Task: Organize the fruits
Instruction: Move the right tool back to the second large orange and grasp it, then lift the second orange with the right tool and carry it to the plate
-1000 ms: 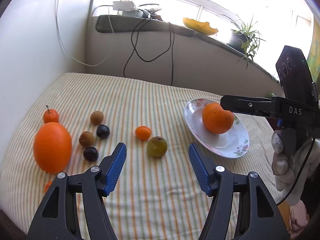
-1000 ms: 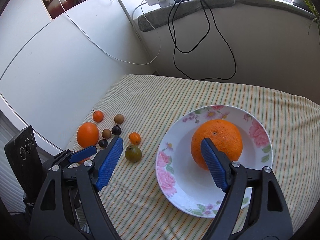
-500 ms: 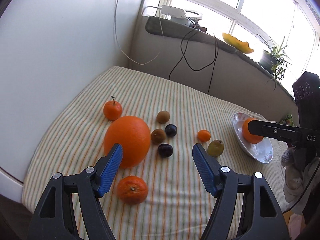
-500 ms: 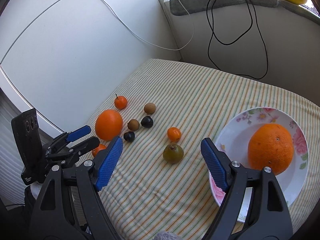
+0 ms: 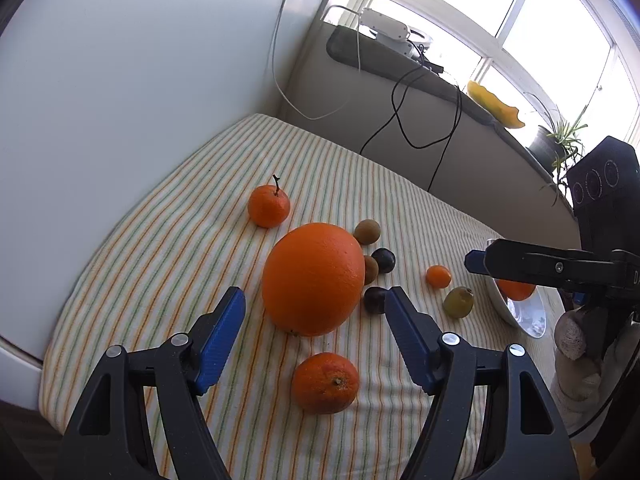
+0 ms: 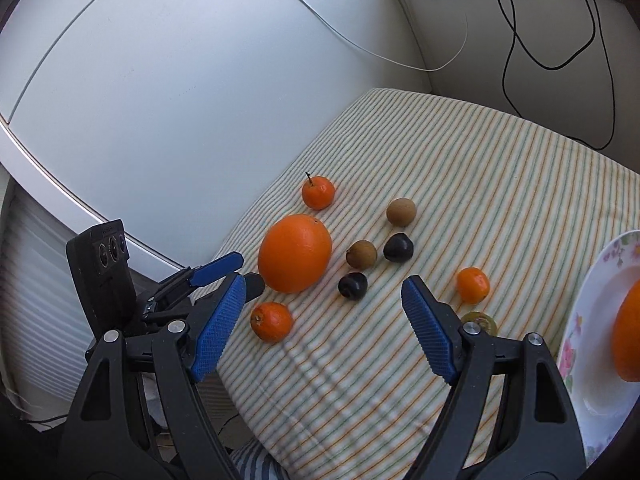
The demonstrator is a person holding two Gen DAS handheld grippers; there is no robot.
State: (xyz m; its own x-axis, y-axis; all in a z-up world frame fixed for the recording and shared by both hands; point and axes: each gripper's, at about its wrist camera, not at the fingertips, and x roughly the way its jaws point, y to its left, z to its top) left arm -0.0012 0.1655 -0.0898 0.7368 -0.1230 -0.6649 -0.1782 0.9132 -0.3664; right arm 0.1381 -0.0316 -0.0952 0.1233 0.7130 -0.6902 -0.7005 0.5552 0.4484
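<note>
Left wrist view: the left claw [image 5: 314,310] is held spread around one big orange [image 5: 313,279], untouched; the right claw [image 6: 322,320] gapes empty. Three mandarins, two kiwis and two plums are scattered beyond; a second orange [image 6: 629,334] sits plated.

Bright window [image 5: 520,20] glare, fisheye-warped edges

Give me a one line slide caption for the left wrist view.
Open left gripper lined up on the big orange amid small fruits on striped cloth.
</note>
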